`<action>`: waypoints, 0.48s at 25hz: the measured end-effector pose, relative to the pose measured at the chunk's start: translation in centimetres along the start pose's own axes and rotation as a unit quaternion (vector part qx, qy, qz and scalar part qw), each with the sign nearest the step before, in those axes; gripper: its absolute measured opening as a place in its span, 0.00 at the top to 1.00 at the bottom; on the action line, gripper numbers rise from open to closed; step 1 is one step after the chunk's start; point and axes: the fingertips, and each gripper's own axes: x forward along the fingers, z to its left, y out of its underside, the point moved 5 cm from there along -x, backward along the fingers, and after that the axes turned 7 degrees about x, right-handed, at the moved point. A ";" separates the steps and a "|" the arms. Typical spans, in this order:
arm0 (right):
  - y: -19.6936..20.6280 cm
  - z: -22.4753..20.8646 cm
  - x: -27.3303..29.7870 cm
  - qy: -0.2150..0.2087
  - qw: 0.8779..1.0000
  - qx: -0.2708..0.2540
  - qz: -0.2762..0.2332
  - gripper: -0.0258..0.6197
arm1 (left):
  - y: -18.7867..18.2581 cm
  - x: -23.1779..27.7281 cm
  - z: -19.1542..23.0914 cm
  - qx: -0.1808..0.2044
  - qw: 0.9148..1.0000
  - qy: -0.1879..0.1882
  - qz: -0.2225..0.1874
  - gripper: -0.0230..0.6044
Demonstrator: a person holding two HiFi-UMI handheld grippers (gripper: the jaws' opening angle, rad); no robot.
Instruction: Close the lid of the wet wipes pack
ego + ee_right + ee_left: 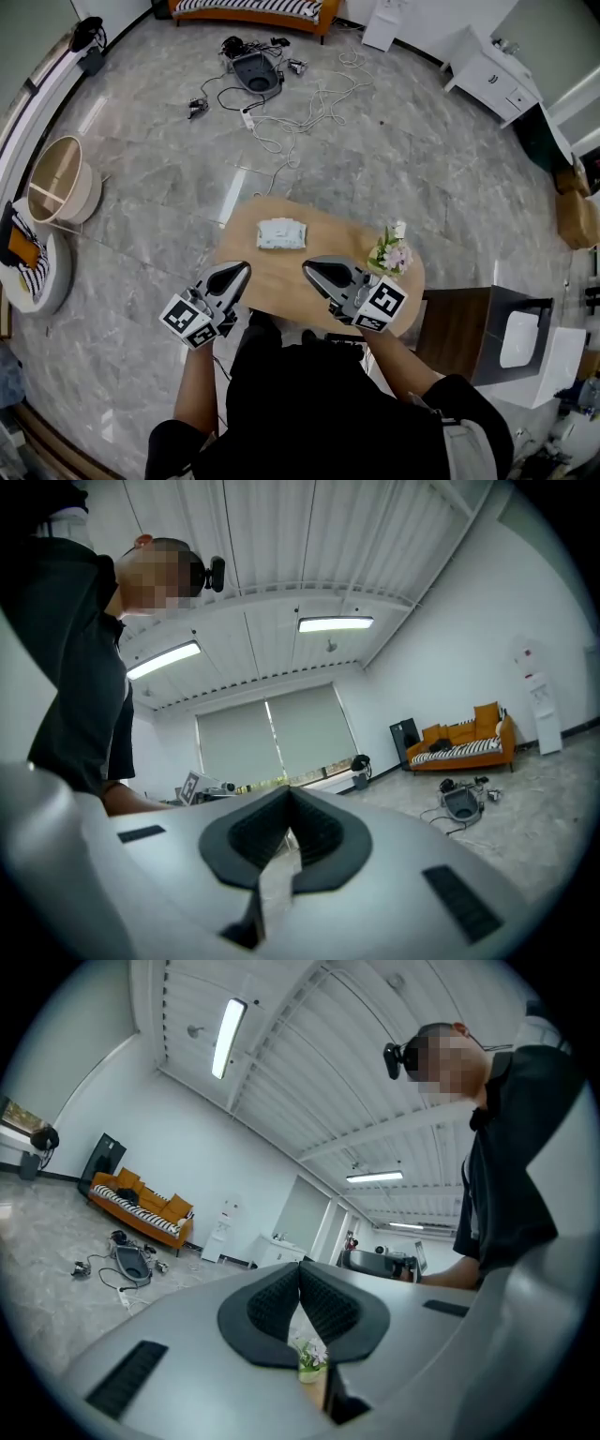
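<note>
Wipes pack (281, 234): mid desk (339, 236), lid too small to tell. L gripper (245, 268), R gripper (307, 268): jaws pressed together, empty, short of pack. Risk: unbraced press may slide pack, so lid won't snap.

Wet wipes pack (281, 233): too small in the head view to tell whether its lid stands open or closed. Desk (281, 286): near edge hidden behind left gripper (244, 268), right gripper (307, 269) and the person (300, 403). Flower pot (309, 1361): partly hidden by the left fingers (272, 1302). Sofa (253, 11): cut off by the head view's top edge.
</note>
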 end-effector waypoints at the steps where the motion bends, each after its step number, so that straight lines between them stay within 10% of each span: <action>1: -0.3 -0.5 0.9 0.004 1.000 -0.003 -0.002 0.94 | -0.3 0.3 1.4 0.000 1.000 0.006 -0.001 0.94; 12: 1.1 -8.4 3.1 0.110 0.994 -0.001 0.028 0.94 | 3.3 4.9 12.9 -0.010 0.995 0.074 0.067 0.94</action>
